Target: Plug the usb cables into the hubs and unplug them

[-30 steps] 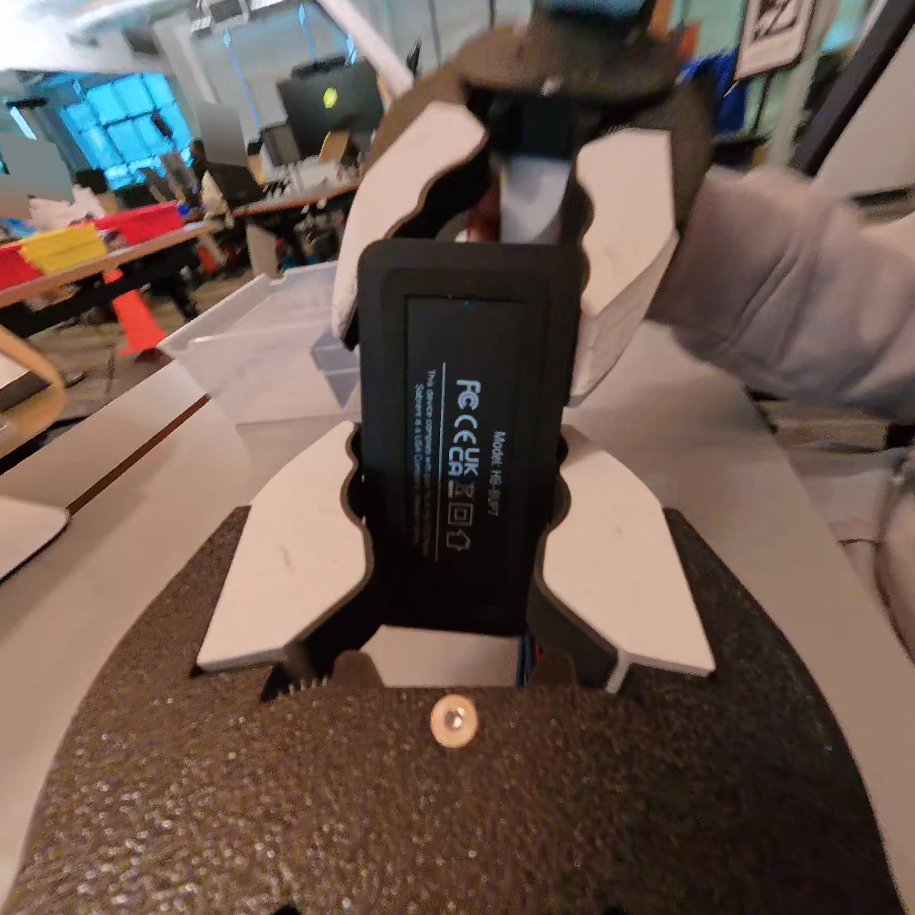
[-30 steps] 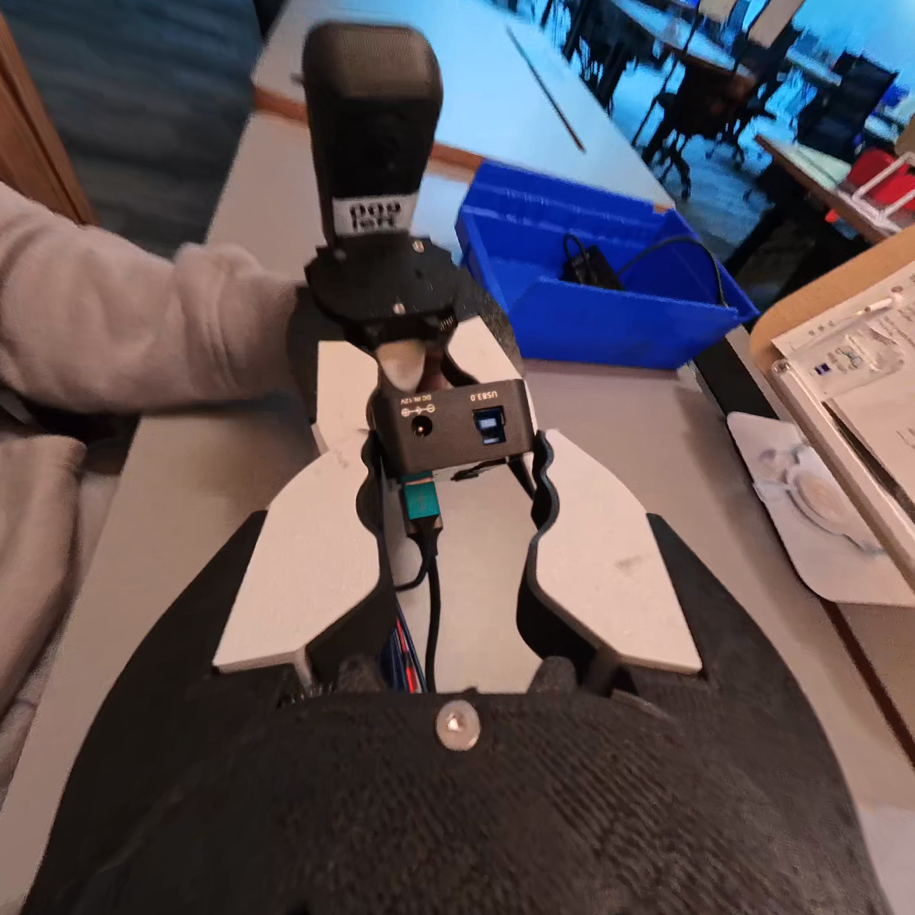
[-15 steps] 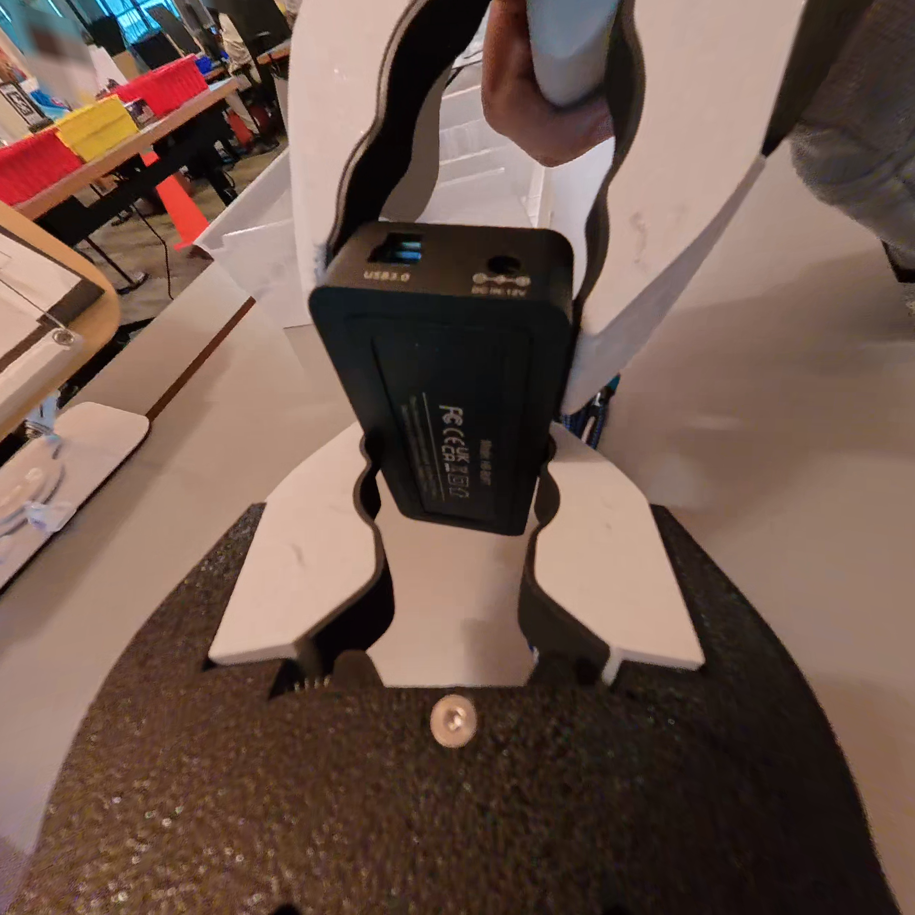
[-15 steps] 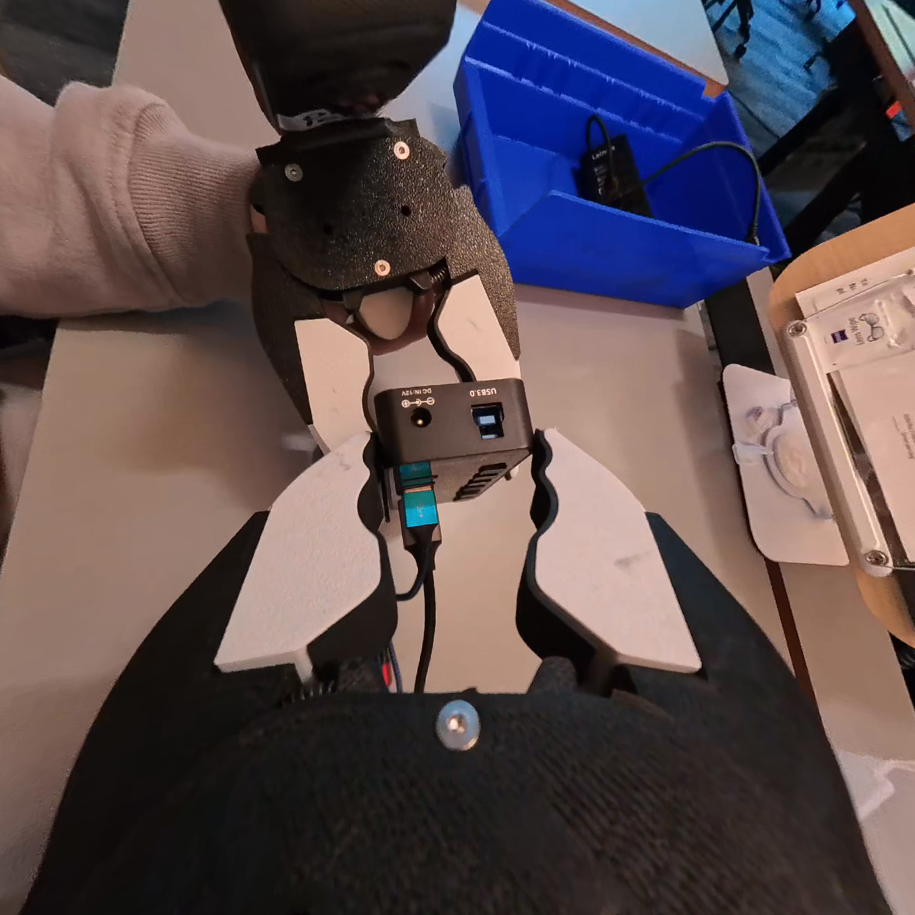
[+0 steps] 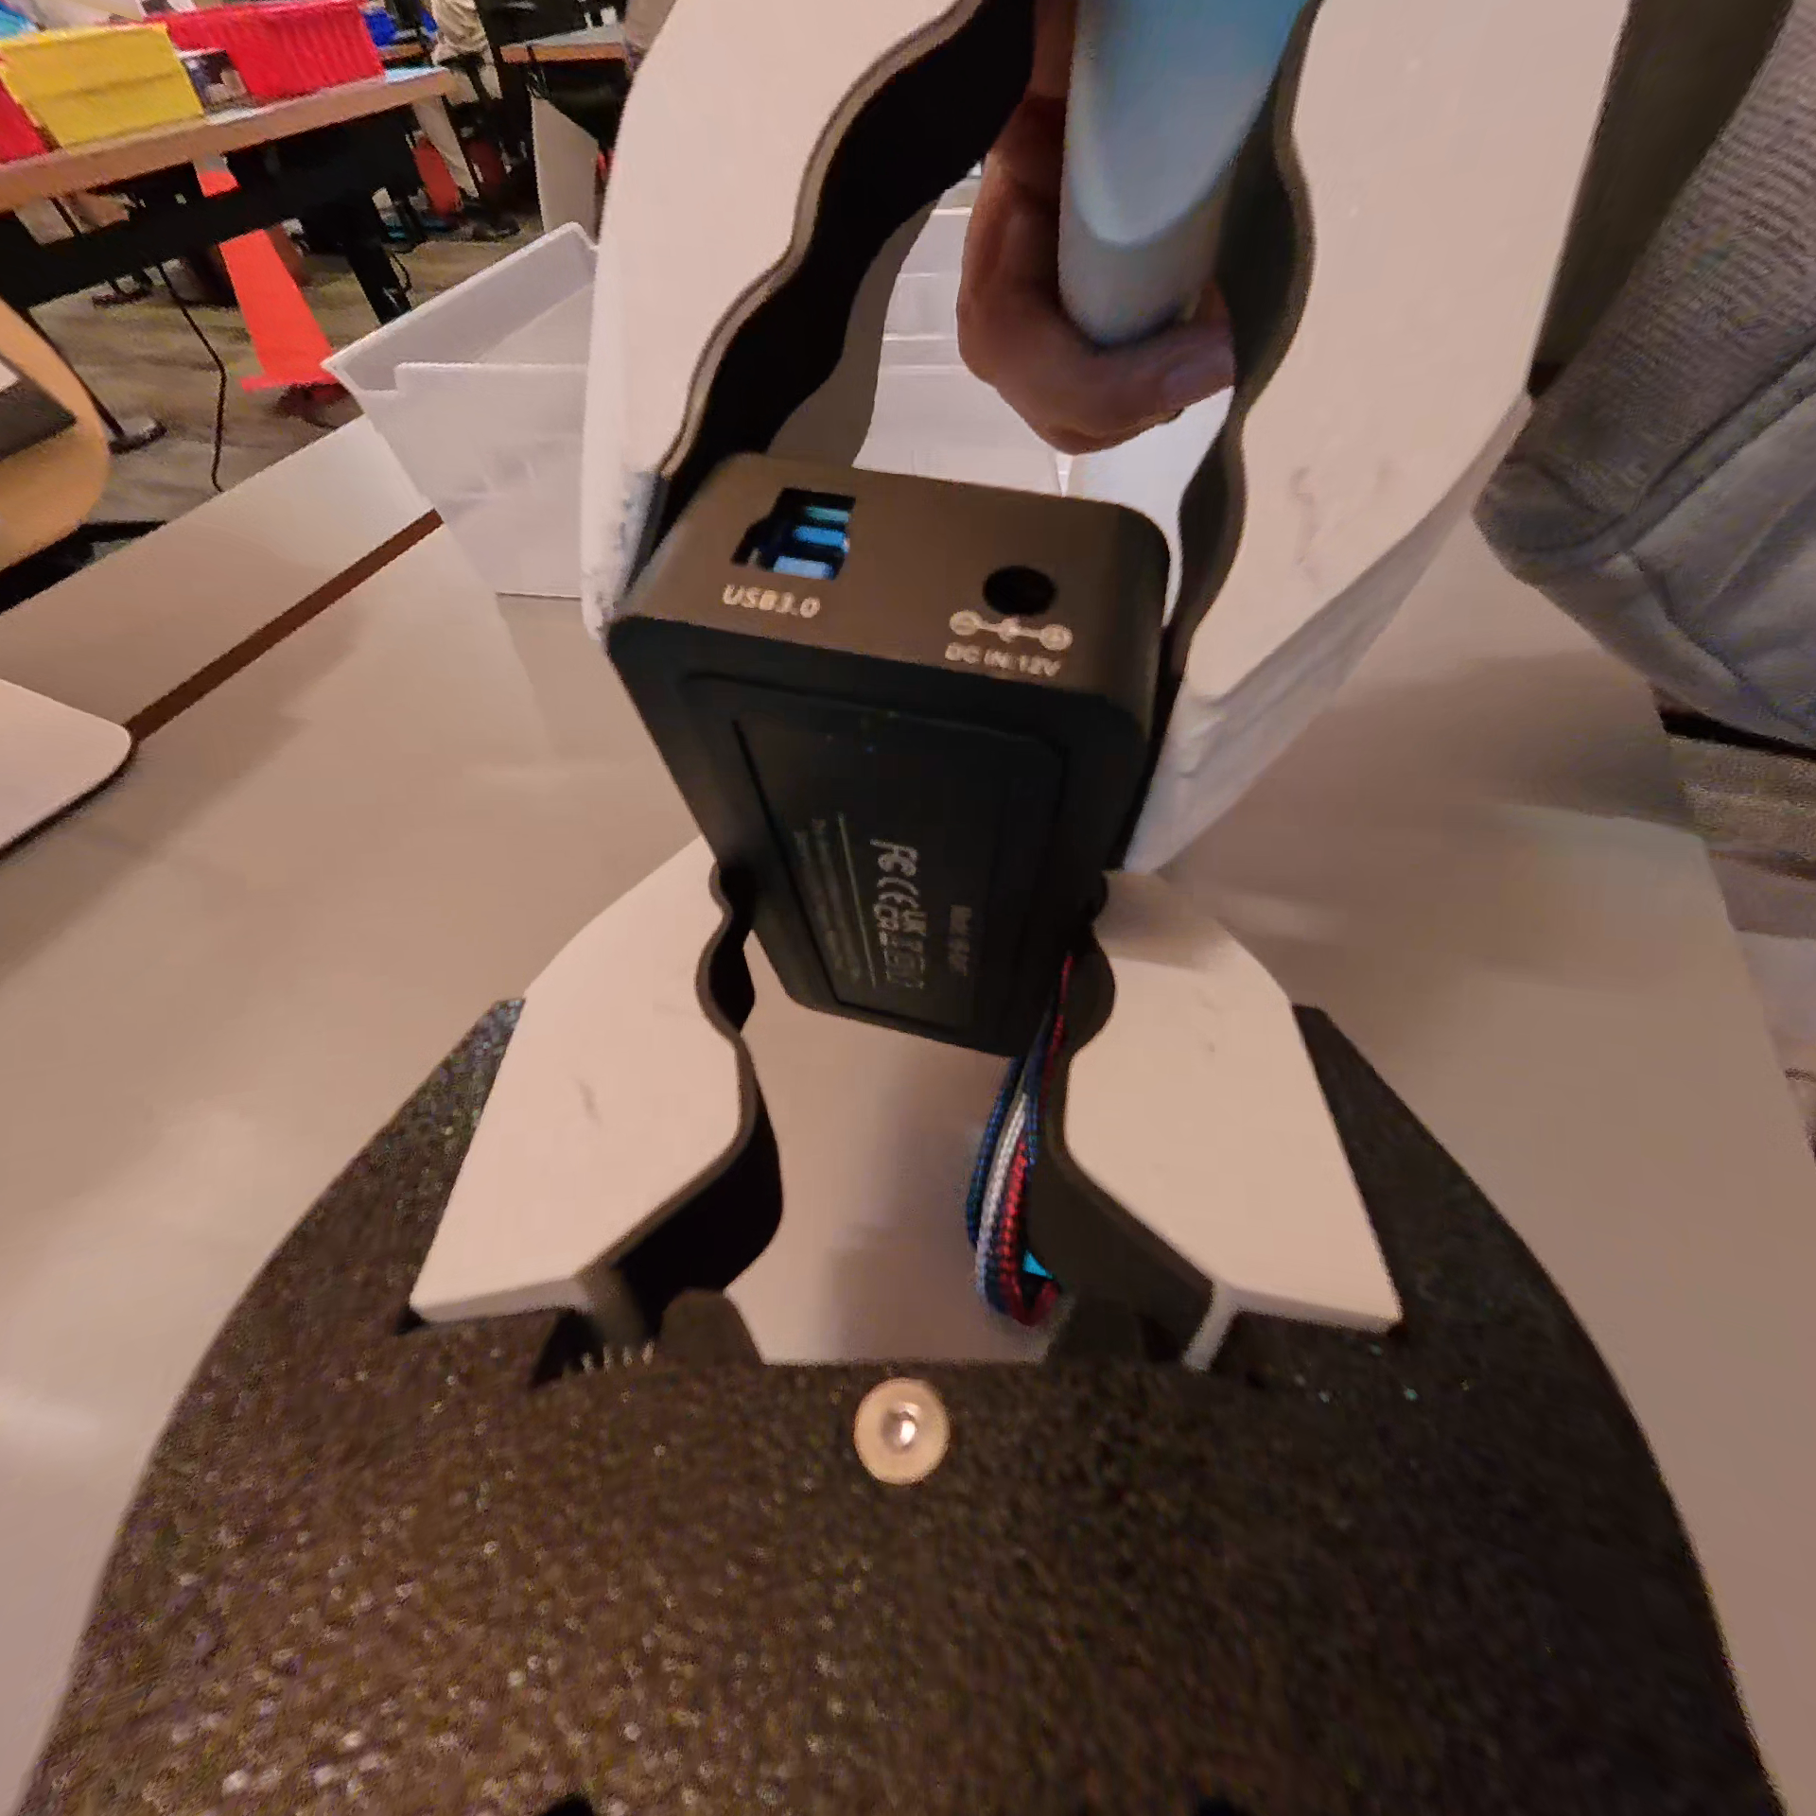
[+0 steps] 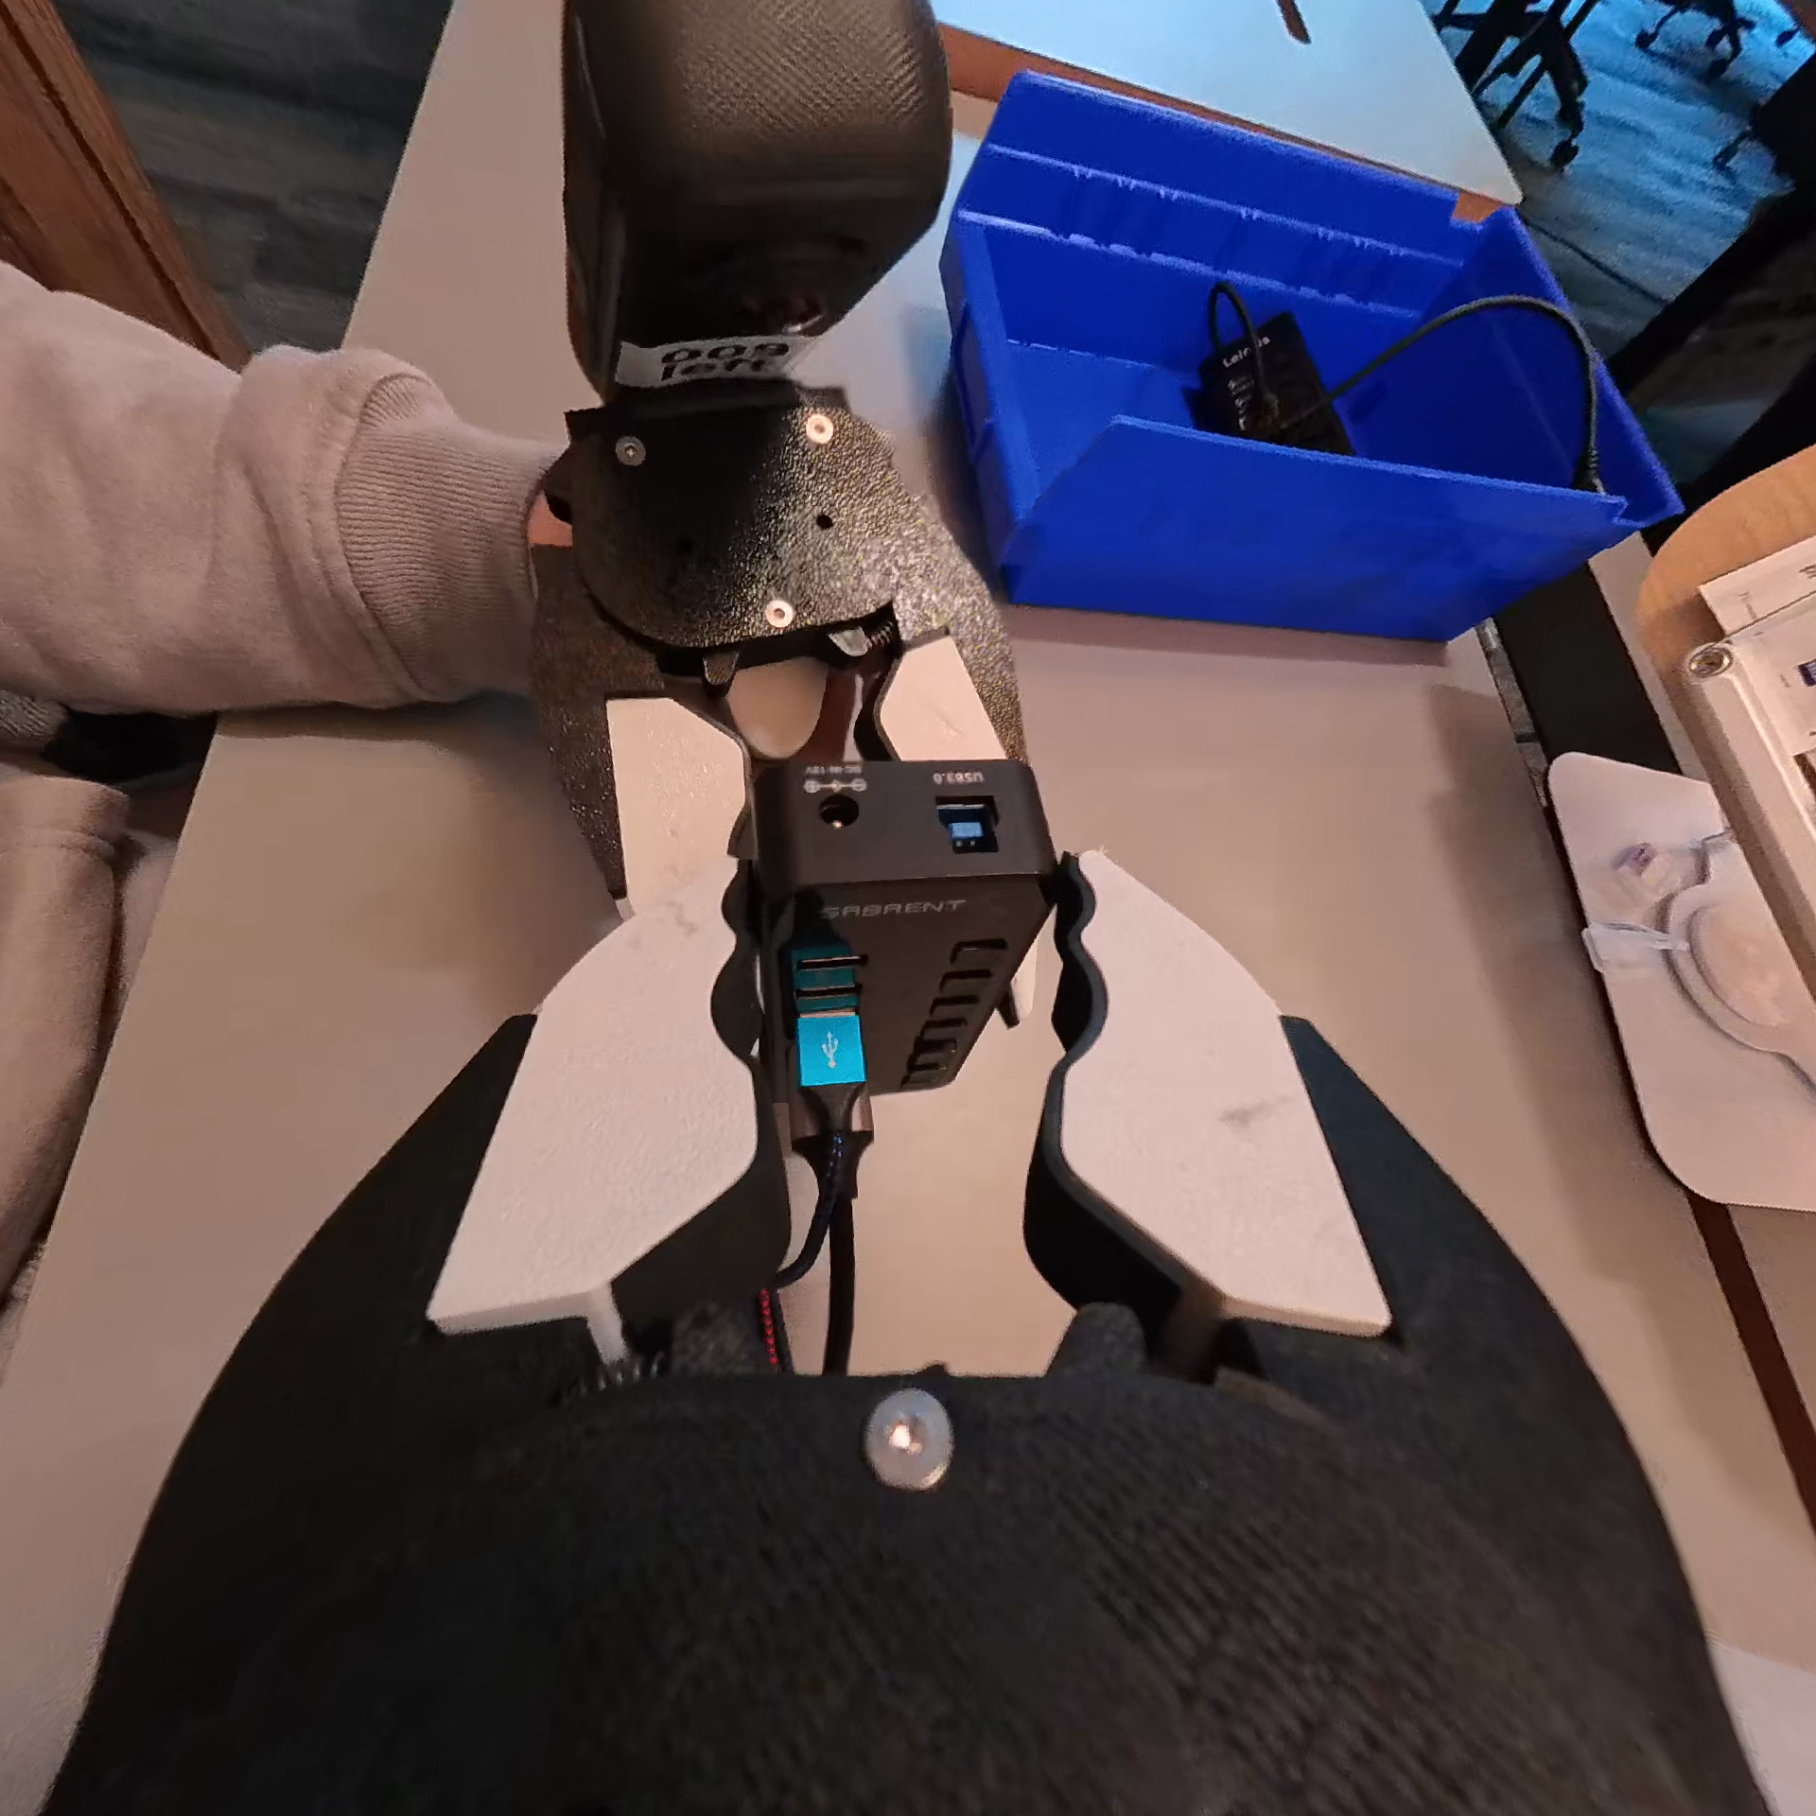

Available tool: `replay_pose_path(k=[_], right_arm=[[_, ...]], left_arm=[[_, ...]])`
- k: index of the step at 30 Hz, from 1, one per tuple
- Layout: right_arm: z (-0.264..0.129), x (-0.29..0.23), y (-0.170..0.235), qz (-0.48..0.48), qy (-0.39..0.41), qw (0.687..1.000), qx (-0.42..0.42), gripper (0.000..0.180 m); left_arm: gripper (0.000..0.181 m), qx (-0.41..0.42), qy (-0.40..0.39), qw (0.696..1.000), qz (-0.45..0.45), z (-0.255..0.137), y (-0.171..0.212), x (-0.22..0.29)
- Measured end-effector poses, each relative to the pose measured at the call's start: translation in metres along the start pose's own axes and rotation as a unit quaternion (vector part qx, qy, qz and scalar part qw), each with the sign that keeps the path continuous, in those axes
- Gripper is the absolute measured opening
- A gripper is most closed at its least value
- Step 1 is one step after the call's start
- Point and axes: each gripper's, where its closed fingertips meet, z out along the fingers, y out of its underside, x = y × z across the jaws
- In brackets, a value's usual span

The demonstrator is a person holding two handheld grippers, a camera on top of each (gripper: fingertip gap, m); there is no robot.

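A black USB hub (image 5: 914, 786) stands nearly upright above the grey table, end face up. My left gripper (image 5: 909, 924) is shut on its lower end, label side towards that camera. My right gripper (image 6: 899, 904) is shut on its upper end from the opposite side; its white fingers (image 5: 688, 246) flank the hub's top in the left wrist view. In the right wrist view the hub (image 6: 983, 914) shows its port face, with a teal USB plug (image 6: 830, 1051) seated in a left-hand port. The plug's braided cable (image 6: 835, 1228) hangs down, and it also shows in the left wrist view (image 5: 1012, 1179).
A blue bin (image 6: 1277, 550) holding a black adapter (image 6: 1268, 393) and its cord stands at the back right. A clear plastic bin (image 5: 472, 442) sits beyond the hub. A white plastic packet (image 6: 1671, 983) and papers lie at the right table edge. A person's sleeve (image 6: 246, 531) is at left.
The hub has slid from deep between my left fingers out to their tips and tipped, so its end face shows. In the right wrist view its port face and plug now show.
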Motion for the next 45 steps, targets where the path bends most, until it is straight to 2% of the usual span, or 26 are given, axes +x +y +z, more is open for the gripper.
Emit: replay_pose_path(k=[7, 10, 15, 20, 21, 24, 25, 27, 30, 32, 36, 45], right_arm=[[-0.001, 0.014, -0.017, 0.046, -0.011, 0.998, 0.040, 0.060], [-0.009, 0.019, -0.025, 0.069, 0.000, 0.995, 0.071, 0.067], [-0.027, 0.018, -0.009, 0.066, 0.028, 0.996, 0.050, 0.055], [-0.016, 0.006, 0.009, 0.065, 0.020, 0.997, 0.029, 0.040], [-0.015, 0.005, 0.005, 0.062, 0.019, 0.997, 0.047, 0.043], [-0.017, 0.010, -0.020, 0.077, 0.029, 0.987, 0.135, 0.070], [-0.015, 0.011, -0.023, 0.087, 0.023, 0.985, 0.144, 0.075], [-0.011, 0.002, -0.029, 0.073, -0.017, 0.984, 0.163, 0.060], [-0.007, 0.000, -0.031, 0.057, -0.020, 0.986, 0.154, 0.060], [-0.009, 0.000, -0.037, 0.061, -0.022, 0.982, 0.178, 0.060], [-0.010, -0.005, -0.042, 0.069, -0.040, 0.979, 0.188, 0.060], [-0.002, -0.014, -0.041, 0.040, -0.068, 0.985, 0.152, 0.059]], left_arm=[[0.062, 0.080, 0.018, 0.994, -0.079, -0.007, -0.016, -0.005], [0.062, 0.109, 0.019, 0.989, -0.096, -0.014, -0.021, -0.011], [0.062, 0.116, 0.012, 0.989, -0.086, -0.023, -0.020, -0.016], [0.062, 0.123, 0.009, 0.990, -0.068, -0.025, -0.022, -0.015], [0.061, 0.124, 0.012, 0.990, -0.062, -0.024, -0.022, -0.014], [0.062, 0.122, 0.026, 0.991, -0.044, -0.022, -0.024, -0.006], [0.062, 0.124, 0.029, 0.991, -0.037, -0.021, -0.025, -0.003], [0.062, 0.120, 0.048, 0.991, -0.024, -0.019, -0.025, 0.004], [0.061, 0.113, 0.044, 0.993, -0.007, -0.019, -0.021, 0.005], [0.061, 0.129, 0.040, 0.991, 0.001, -0.023, -0.025, 0.004], [0.061, 0.152, 0.066, 0.986, -0.007, -0.025, -0.031, 0.012], [0.063, 0.130, 0.086, 0.988, -0.005, -0.022, -0.024, 0.019]])
